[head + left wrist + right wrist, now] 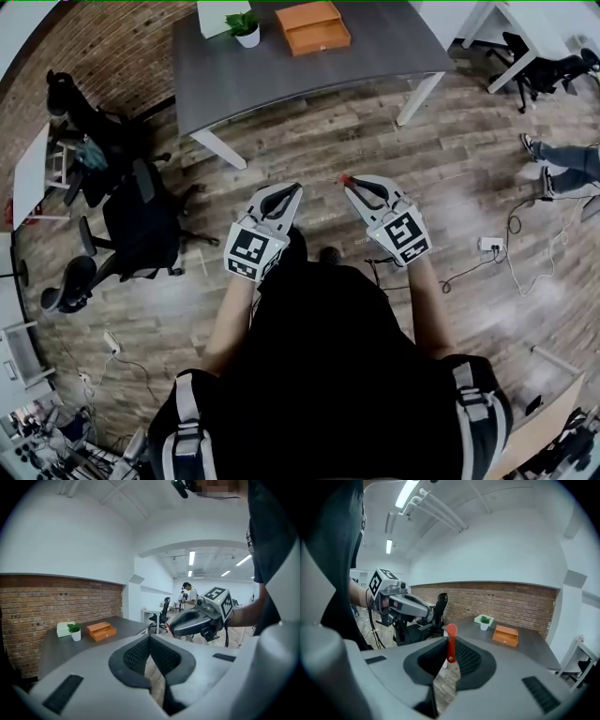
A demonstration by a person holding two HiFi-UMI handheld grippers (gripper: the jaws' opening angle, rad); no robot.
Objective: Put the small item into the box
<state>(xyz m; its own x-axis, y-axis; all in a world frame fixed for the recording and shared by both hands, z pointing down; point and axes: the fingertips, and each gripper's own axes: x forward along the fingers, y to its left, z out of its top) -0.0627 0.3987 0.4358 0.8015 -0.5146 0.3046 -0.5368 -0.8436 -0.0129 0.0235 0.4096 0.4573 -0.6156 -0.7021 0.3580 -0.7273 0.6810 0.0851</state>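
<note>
Right gripper (448, 645) pinching red item (451, 634), orange box (506, 635) on table (534, 648) — square-marker cube (405, 232)

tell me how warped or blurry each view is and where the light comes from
Head view: heavy fisheye, the table edges and the floorboards bow, and the corners go black. Left gripper view: even light from the ceiling strips, no hard shadows, rim vignetted. Right gripper view: same bowing, an overhead tube glares at upper left, and the red item stays sharp.

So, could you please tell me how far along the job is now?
Done: the small red item is picked up, clamped in the right gripper. In hand: it is held above the floor, short of the table. Remaining: reach the orange box and put it in. The left gripper is shut and empty.
</note>
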